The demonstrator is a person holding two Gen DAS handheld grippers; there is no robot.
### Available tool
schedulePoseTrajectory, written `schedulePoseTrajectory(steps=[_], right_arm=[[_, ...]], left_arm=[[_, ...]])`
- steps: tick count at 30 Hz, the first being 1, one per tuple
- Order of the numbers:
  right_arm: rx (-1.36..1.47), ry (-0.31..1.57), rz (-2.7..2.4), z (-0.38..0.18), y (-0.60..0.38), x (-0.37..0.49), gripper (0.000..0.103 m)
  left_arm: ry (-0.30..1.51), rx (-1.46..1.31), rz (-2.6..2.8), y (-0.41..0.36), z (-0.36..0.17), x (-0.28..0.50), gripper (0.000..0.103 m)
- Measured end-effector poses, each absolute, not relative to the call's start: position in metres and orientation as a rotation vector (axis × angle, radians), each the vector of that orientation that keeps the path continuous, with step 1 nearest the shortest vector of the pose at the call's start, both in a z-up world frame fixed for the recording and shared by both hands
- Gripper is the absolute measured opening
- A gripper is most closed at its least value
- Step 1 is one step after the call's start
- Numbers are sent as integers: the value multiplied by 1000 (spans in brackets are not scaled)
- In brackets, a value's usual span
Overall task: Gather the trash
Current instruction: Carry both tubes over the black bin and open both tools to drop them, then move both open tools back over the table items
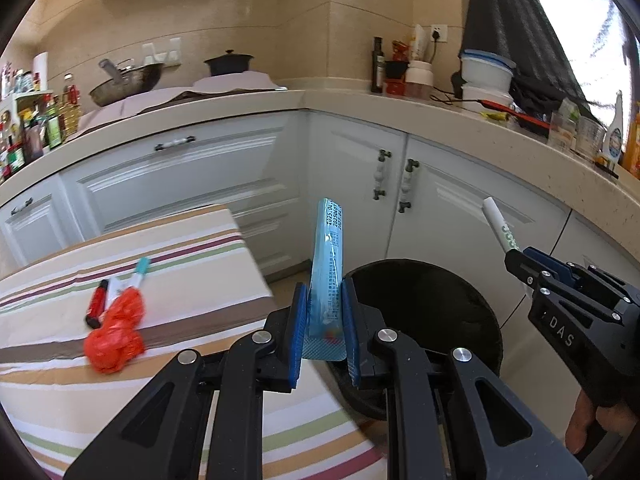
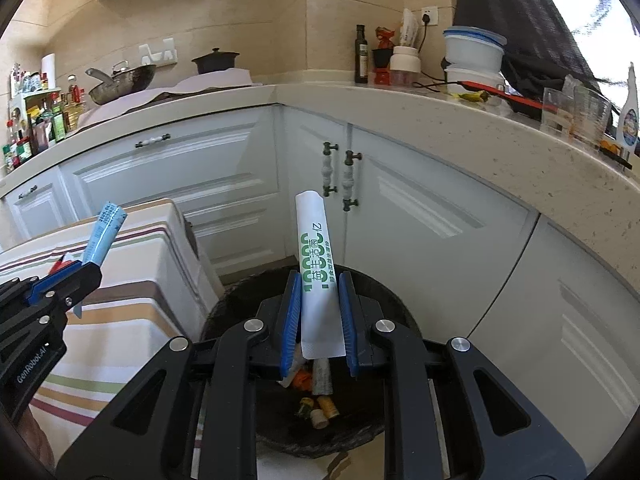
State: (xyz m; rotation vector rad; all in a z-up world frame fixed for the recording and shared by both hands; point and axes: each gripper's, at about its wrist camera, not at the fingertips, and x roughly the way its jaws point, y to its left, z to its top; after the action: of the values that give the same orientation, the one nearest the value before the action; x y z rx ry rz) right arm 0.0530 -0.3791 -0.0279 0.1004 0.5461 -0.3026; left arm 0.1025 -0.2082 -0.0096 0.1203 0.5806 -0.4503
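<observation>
1. While both grippers hang over the edge of the striped table (image 1: 132, 364), each one is clamped on a piece of trash.
2. The left gripper (image 1: 324, 320) has its blue pads pressed on a blue sachet (image 1: 328, 264), which stands up out of the jaws; the right wrist view shows the same sachet (image 2: 105, 232) tilted above the table's edge.
3. The right gripper (image 2: 320, 320) is closed narrow on a white sachet (image 2: 316, 272) with green print, standing nearly upright between the pads.
4. The black bin (image 2: 384, 300) sits on the floor beside the table, in front of the white cabinets (image 2: 224, 160). The right gripper is directly above its opening; the left one is over its near rim.
5. Scraps (image 2: 320, 404) already lie in the bin's bottom.
6. On the table remain a crumpled red bag (image 1: 116, 332), a red-and-black lighter (image 1: 96, 304) touching it, and a white tube (image 1: 128, 280) with a teal end just behind.
</observation>
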Motion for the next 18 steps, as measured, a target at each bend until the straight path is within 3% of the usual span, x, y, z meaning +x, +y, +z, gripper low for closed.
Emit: schedulePoseTrajectory(steps=[11, 14, 16, 18], right_arm=[[142, 596, -341, -56, -411, 70, 19], [157, 618, -343, -65, -417, 79, 25], [164, 627, -358, -69, -421, 82, 32], [174, 632, -364, -71, -424, 84, 33]], left_arm=[[608, 152, -489, -257, -31, 125, 19], [641, 169, -489, -266, -40, 134, 31], [670, 171, -486, -269, -46, 140, 36], [689, 166, -484, -270, -50, 143, 38]])
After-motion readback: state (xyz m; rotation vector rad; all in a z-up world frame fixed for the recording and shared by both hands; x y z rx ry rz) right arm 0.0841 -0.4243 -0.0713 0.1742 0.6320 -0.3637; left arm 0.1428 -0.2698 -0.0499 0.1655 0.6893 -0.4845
